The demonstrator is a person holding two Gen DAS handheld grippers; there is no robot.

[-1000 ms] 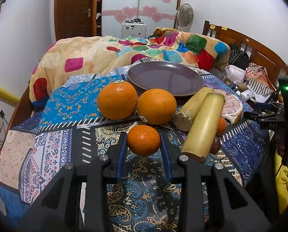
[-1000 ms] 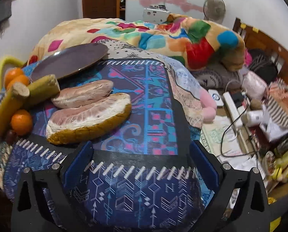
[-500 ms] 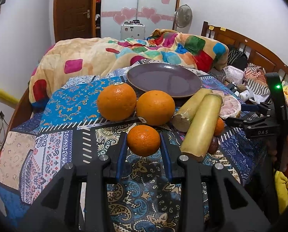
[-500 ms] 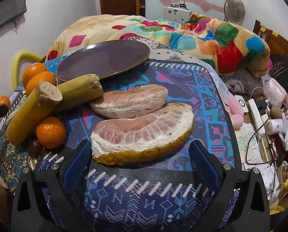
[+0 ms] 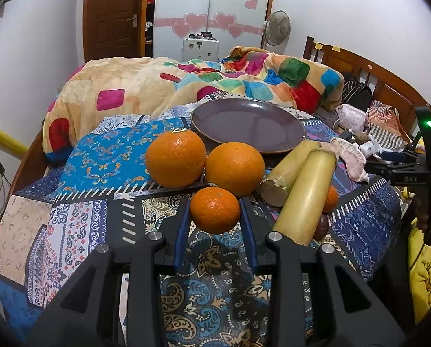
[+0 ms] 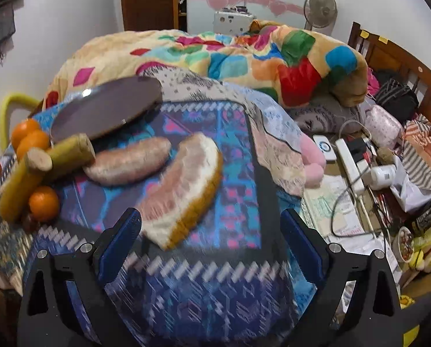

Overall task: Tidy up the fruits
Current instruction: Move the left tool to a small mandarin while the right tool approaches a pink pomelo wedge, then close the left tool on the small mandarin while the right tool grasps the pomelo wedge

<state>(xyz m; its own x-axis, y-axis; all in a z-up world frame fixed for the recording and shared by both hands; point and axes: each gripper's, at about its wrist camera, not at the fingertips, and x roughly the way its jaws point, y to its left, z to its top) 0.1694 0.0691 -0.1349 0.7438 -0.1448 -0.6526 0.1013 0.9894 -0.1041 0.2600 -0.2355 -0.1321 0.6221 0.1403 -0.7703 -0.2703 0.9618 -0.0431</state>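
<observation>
Right now the left tongs [image 5: 215, 217] are closed on a small orange [image 5: 214, 210], their blue pads [image 5: 182, 232] pressed to both of its sides, and the fruit sits just above the patterned cloth [image 5: 93, 219] that covers the bench. Just behind it lie two big oranges [image 5: 175, 158], side by side and touching each other. To their right two pale yellow cane pieces [image 5: 305, 199] lie next to each other, pointing toward the camera, with another small orange [image 5: 331, 199] and a dark round fruit [image 5: 321, 227] tucked against the nearer one's right side. A purple plate [image 5: 247, 125] rests behind the oranges, with nothing on it. At the far right edge of the left view the right tongs [image 5: 400, 170] show as a dark frame with a green light.

From the right wrist view, the right tongs [image 6: 211, 241] stand wide open and hold nothing. A pomelo wedge [image 6: 183, 193], rind down, lies between the spread blue pads [image 6: 118, 244], nearer the left one; the blur hides whether it touches. A peeled pomelo segment [image 6: 127, 162] lies just beyond it, next to the cane pieces [image 6: 24, 182]. The plate [image 6: 108, 108] sits further back on the left. A colourful blanket [image 6: 244, 55] is heaped behind the bench.
</observation>
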